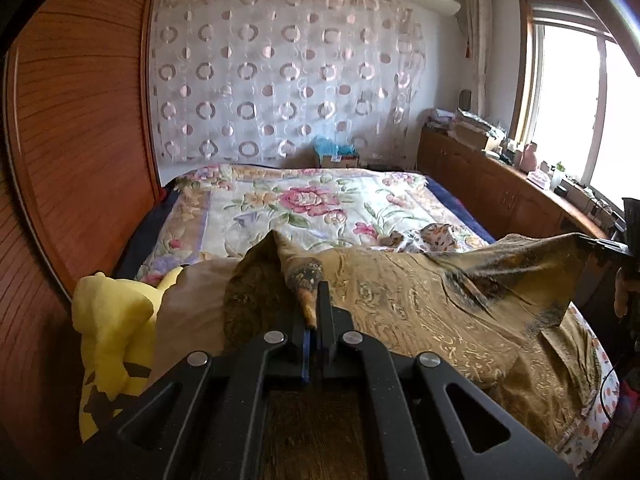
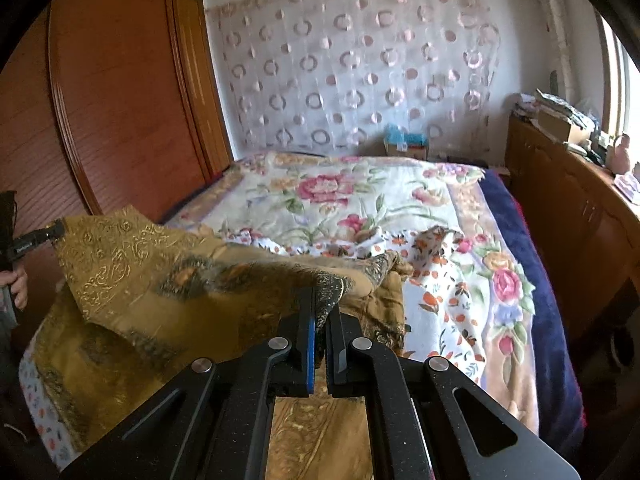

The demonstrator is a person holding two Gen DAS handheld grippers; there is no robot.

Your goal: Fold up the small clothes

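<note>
left gripper (image 1: pixel 314 308): jaws pressed together, pinching a bunched corner of the olive-gold patterned garment (image 1: pixel 420 296). right gripper (image 2: pixel 320 320): jaws pinching the garment's opposite corner, dark lacy edge caught between them. in the left wrist view the right gripper shows at the right edge, holding the far corner raised above the bed; in the right wrist view the left gripper shows at the left edge doing likewise. garment spans between both grippers, upper edge lifted, lower part draped on the near end of the bed (image 2: pixel 532 264). under it lies a white cloth with orange print (image 2: pixel 448 300), on the floral blanket (image 1: pixel 304 204). yellow garment (image 1: pixel 112 332) hangs at the bed's near-left corner, just beside the wooden wardrobe (image 1: pixel 80 120). sheer circle-patterned curtain (image 1: pixel 280 72) covers the wall past the bed's far end. cluttered wooden cabinet (image 1: pixel 500 184) runs along the bed's right side under the window (image 1: pixel 576 112).
</note>
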